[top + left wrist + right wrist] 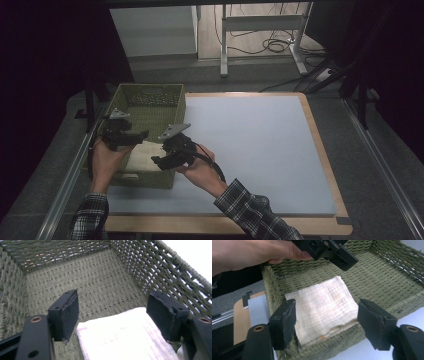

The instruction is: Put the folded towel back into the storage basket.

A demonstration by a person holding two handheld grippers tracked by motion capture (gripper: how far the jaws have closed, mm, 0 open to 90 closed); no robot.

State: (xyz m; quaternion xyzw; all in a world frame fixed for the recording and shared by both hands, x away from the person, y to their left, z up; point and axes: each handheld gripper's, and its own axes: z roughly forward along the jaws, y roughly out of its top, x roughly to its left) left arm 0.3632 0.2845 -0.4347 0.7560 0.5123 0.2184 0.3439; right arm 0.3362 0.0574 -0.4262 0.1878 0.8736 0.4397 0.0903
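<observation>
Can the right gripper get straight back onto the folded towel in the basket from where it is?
Probably yes. The right gripper hangs over the basket with its jaws open and empty, and the folded towel lies uncovered on the basket floor. The left gripper sits over the far edge, so it crowds that side only.

A folded white towel (pixel 322 308), square and ribbed in texture, lies flat on the floor of a green woven basket (pixel 387 272), against its near wall.
</observation>
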